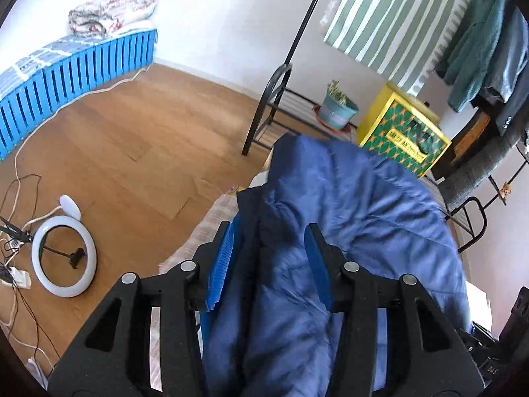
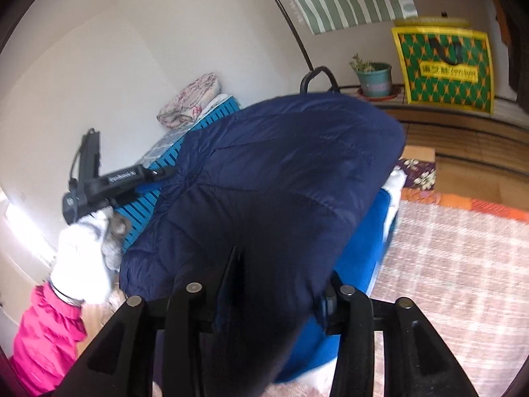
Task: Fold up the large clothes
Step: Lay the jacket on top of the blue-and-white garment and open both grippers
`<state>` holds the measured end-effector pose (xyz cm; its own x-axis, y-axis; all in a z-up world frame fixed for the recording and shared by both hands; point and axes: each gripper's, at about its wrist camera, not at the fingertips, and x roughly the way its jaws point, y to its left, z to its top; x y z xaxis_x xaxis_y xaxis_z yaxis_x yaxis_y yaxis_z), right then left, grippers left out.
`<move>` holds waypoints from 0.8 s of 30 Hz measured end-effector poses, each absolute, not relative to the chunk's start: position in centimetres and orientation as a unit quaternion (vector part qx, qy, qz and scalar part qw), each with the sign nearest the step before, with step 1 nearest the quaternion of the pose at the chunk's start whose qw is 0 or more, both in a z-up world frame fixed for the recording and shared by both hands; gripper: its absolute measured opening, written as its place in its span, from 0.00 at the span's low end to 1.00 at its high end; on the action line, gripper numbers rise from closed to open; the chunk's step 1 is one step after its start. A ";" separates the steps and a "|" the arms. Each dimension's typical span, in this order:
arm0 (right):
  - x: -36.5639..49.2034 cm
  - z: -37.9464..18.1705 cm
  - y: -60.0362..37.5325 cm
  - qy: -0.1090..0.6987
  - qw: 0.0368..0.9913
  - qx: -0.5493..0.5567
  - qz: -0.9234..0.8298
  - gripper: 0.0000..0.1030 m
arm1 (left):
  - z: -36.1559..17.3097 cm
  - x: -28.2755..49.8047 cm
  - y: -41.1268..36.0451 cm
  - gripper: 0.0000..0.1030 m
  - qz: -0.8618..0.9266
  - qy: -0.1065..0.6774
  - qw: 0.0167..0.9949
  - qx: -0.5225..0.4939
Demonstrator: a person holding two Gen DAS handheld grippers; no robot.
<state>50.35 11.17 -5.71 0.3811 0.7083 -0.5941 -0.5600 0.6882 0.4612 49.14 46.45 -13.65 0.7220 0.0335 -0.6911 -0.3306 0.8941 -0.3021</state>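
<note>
A dark blue quilted jacket (image 1: 363,215) lies bunched on a pale pink woven cover (image 1: 205,228). My left gripper (image 1: 269,228) stands open at the jacket's near edge. A fold with a dark seam lies between its blue pads (image 1: 221,264), loose from the ribbed face. In the right wrist view the jacket (image 2: 281,165) mounds over my right gripper (image 2: 284,264). Those fingers stand apart with fabric draped between and over them, and their pads are mostly hidden. A bright blue layer (image 2: 363,248) shows beneath. The left gripper (image 2: 158,178) reaches in from the left, held by a white-gloved hand (image 2: 82,254).
On the wood floor lie a ring light (image 1: 64,256) and cables. A blue slatted bed (image 1: 76,69) runs along the far wall. A black metal rack (image 1: 271,99), a plant pot (image 1: 339,107), a yellow-green bag (image 1: 403,135) and hanging clothes (image 1: 479,43) stand beyond.
</note>
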 end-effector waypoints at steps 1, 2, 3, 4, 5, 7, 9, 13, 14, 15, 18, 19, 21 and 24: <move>49.9 -5.2 10.9 0.399 0.830 0.084 0.381 0.43 | -12.9 48.4 46.0 0.47 0.099 0.356 0.907 -0.202; 49.6 -4.7 10.6 0.397 0.832 0.080 0.379 0.43 | -12.2 47.7 45.5 0.47 0.094 0.351 0.911 -0.195; 49.1 -4.2 10.2 0.396 0.833 0.077 0.379 0.43 | -11.3 47.0 44.8 0.47 0.094 0.345 0.915 -0.187; 48.5 -3.5 9.7 0.395 0.835 0.074 0.377 0.43 | -10.6 46.5 44.2 0.47 0.093 0.341 0.918 -0.182; 47.9 -2.7 9.1 0.389 0.837 0.072 0.378 0.43 | -9.7 45.8 43.4 0.47 0.089 0.336 0.921 -0.179; 46.9 -1.2 8.2 0.374 0.842 0.067 0.383 0.43 | -8.0 44.4 42.0 0.47 0.086 0.327 0.926 -0.169; 45.4 1.1 7.2 0.354 0.850 0.056 0.386 0.43 | -6.0 43.0 40.7 0.47 0.081 0.320 0.931 -0.158; 42.1 5.7 5.3 0.322 0.865 0.034 0.382 0.43 | -1.9 39.7 37.6 0.47 0.068 0.303 0.939 -0.145; 41.2 6.8 4.7 0.316 0.870 0.031 0.379 0.43 | -0.7 38.6 36.8 0.47 0.065 0.297 0.942 -0.142; 40.5 7.6 4.2 0.312 0.873 0.028 0.375 0.43 | 0.4 37.4 36.0 0.47 0.061 0.290 0.945 -0.141; 38.2 10.3 2.4 0.295 0.883 0.021 0.364 0.43 | 3.4 34.1 33.8 0.47 0.053 0.271 0.952 -0.134; 37.3 11.1 1.7 0.289 0.889 0.014 0.356 0.43 | 4.2 33.2 33.1 0.47 0.051 0.267 0.954 -0.131; 35.8 12.5 0.6 0.279 0.896 0.004 0.346 0.44 | 6.0 31.0 31.3 0.47 0.047 0.258 0.958 -0.119; 33.5 14.5 -1.3 0.264 0.906 -0.007 0.330 0.44 | 8.2 28.4 28.9 0.47 0.039 0.247 0.963 -0.106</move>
